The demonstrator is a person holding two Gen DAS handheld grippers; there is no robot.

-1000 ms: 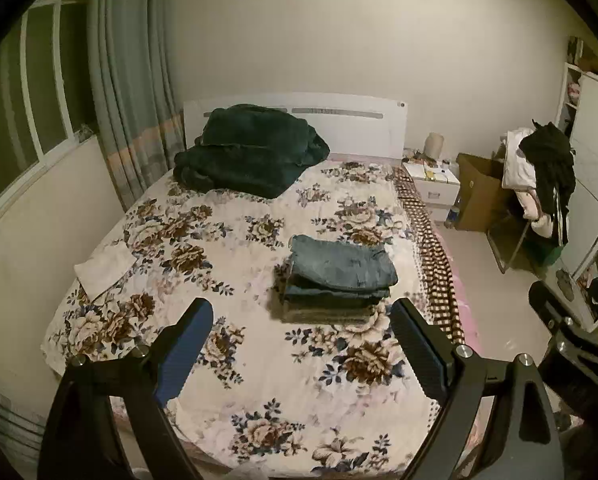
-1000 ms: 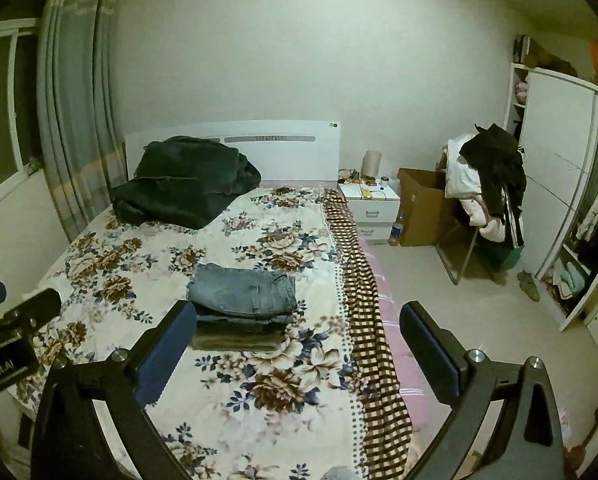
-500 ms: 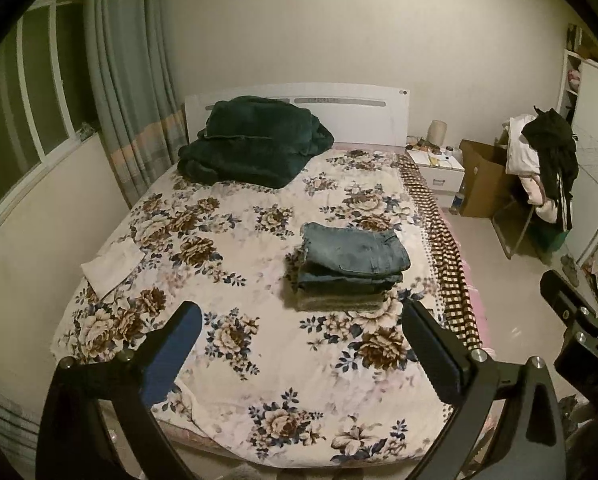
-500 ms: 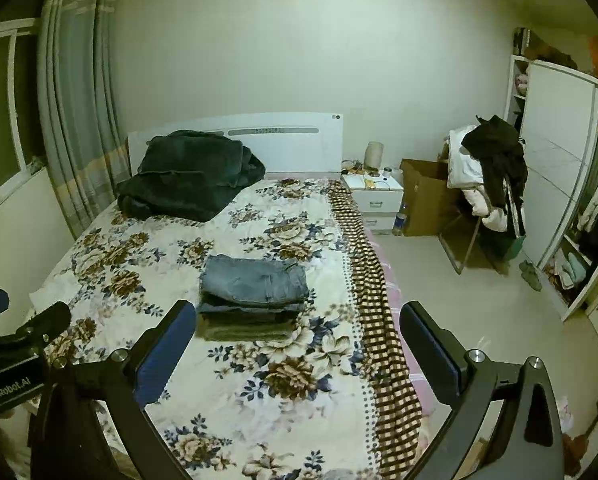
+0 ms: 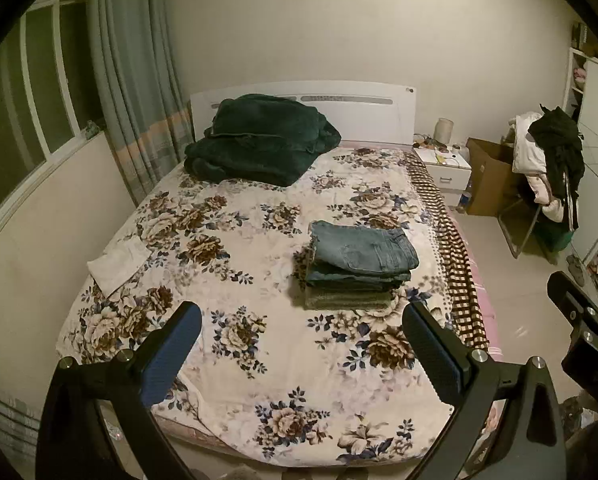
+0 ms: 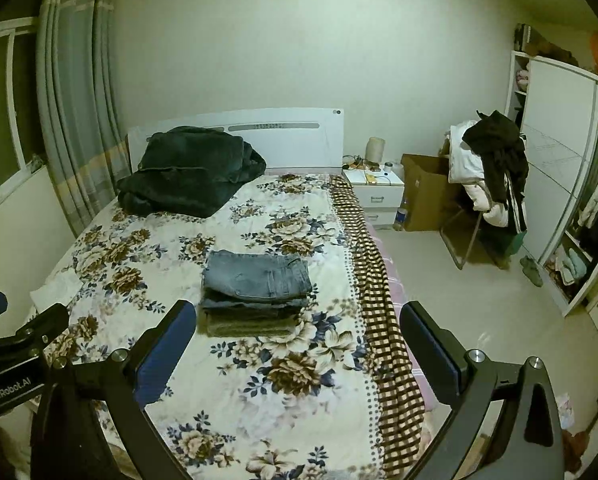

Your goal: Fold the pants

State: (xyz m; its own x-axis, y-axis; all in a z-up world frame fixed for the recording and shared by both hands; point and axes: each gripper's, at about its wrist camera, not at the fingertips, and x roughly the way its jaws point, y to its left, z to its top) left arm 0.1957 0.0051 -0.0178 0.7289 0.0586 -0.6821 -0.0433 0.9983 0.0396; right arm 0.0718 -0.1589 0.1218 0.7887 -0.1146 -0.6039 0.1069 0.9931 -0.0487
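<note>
A neat stack of folded pants [image 5: 359, 264], blue jeans on top and an olive pair at the bottom, lies on the floral bedspread [image 5: 259, 320] right of the middle. It also shows in the right wrist view [image 6: 255, 292]. My left gripper [image 5: 301, 346] is open and empty, held well back above the foot of the bed. My right gripper [image 6: 293, 346] is open and empty, also held back from the stack. The right gripper's body shows at the right edge of the left wrist view [image 5: 583, 328].
A dark green blanket [image 5: 259, 144] is heaped at the headboard. A white cloth [image 5: 117, 266] lies at the bed's left edge. A nightstand [image 6: 375, 190], cardboard box [image 6: 425, 192], chair with clothes [image 6: 491, 168] and wardrobe [image 6: 559, 200] stand to the right.
Both grippers have pulled back and risen away from the bed, so more of the bed's foot shows. The stack of pants has not moved.
</note>
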